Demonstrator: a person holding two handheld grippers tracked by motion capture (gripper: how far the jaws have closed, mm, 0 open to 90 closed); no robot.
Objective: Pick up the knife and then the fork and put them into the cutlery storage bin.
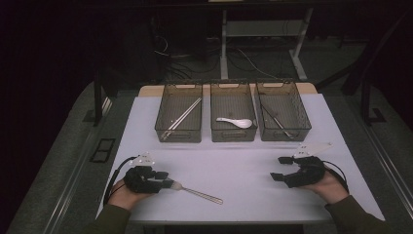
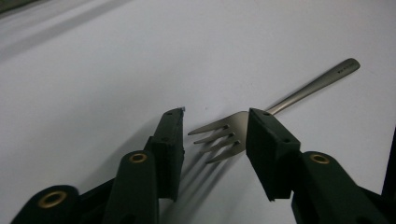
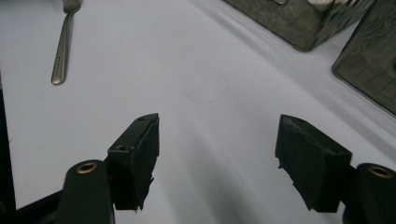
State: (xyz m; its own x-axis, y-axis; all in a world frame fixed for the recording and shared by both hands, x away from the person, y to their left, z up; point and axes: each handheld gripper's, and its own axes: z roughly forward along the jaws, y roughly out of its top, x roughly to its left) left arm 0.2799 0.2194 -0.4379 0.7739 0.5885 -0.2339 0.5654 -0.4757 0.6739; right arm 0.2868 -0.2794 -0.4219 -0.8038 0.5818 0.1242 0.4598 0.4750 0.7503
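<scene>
thing: slim silver metal fork (image 2: 243, 126) with four tines and a flat handle | state: whole, bare, lying flat | pose: tines toward the table's left, handle running to the right and nearer edge | place: white tabletop, near-left part, apart from the bins

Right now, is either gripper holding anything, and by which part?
Nothing held. The left gripper has its jaws around the tines of the fork, not clamped. The right gripper is open over bare table.
</scene>
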